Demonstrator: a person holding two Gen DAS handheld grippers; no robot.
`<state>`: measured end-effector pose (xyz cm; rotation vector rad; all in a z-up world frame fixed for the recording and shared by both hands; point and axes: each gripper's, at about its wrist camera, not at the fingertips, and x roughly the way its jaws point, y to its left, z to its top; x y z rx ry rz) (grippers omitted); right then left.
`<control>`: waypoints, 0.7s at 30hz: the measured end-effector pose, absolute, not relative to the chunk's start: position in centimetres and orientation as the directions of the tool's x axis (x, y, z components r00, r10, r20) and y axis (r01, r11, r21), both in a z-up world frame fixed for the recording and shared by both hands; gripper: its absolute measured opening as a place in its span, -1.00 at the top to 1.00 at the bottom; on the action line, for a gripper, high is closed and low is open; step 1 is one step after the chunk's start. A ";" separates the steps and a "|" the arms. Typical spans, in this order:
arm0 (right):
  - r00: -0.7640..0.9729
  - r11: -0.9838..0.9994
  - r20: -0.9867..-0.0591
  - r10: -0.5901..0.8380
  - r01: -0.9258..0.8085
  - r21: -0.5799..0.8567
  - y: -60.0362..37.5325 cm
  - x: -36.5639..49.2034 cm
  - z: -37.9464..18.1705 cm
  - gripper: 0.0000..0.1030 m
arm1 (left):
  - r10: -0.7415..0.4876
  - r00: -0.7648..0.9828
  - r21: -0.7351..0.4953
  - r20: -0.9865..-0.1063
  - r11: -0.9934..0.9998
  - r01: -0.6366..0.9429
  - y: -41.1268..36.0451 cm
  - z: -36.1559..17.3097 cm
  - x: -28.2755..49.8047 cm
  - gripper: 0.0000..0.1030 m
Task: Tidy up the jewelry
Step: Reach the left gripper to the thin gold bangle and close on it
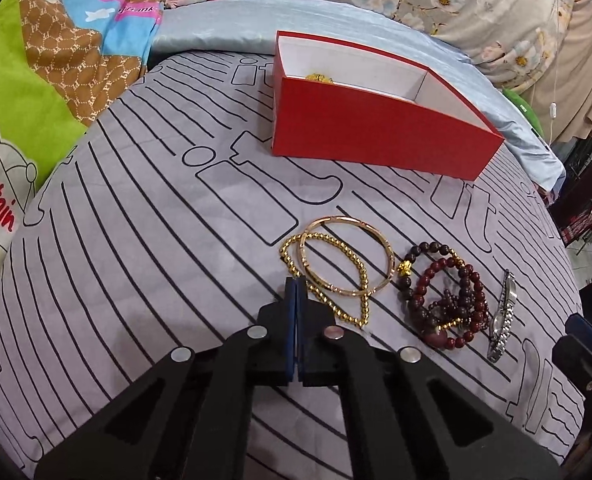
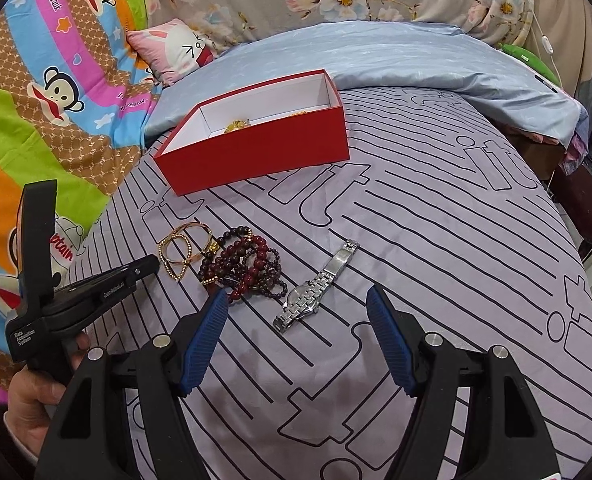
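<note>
we were partway through sorting the jewelry on the bed (image 1: 135, 240): the red box (image 1: 376, 136) sat open near the pillows with at least 1 gold piece (image 1: 319, 77) already inside, while the rest lay in a loose row in front of it. our left hand-held gripper (image 1: 297, 286) had its blue pads pressed together, tip right at the near edge of the gold bangle (image 1: 350, 258) and the gold bead chain (image 1: 328, 276) tangled through it. honestly we couldn't tell if it was pinching the bangle's rim or just touching it. our right hand-held gripper (image 2: 300, 308) was spread wide, hovering just short of the silver watch (image 2: 316, 288), with the dark red bead bracelets (image 2: 243, 264) beside its left finger.

our guess for the next move: lift the bangle clear without dragging the chain along, then carry it to the box.

hard to see: the box's near wall hid most of its floor, so we couldn't count what was in there. the bracelets were piled up, number unclear.
</note>
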<state>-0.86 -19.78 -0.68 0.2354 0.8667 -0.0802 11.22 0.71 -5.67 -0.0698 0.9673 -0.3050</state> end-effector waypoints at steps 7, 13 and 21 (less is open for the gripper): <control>0.640 0.972 -0.767 0.034 0.159 0.175 -19.4 -0.7 -1.0 -0.36 | -0.369 0.494 -0.289 -0.787 0.929 0.233 1.3 -5.2 10.7 1.00; 0.639 0.971 -0.769 0.031 0.165 0.176 -19.6 -0.6 -1.0 -0.36 | -0.382 0.496 -0.285 -0.780 0.922 0.262 -0.9 -4.4 10.8 0.59; 0.638 0.966 -0.770 0.030 0.179 0.185 -20.4 -0.3 -1.3 -0.36 | -0.319 0.525 -0.181 -0.789 0.938 0.297 -3.0 -4.6 11.3 0.08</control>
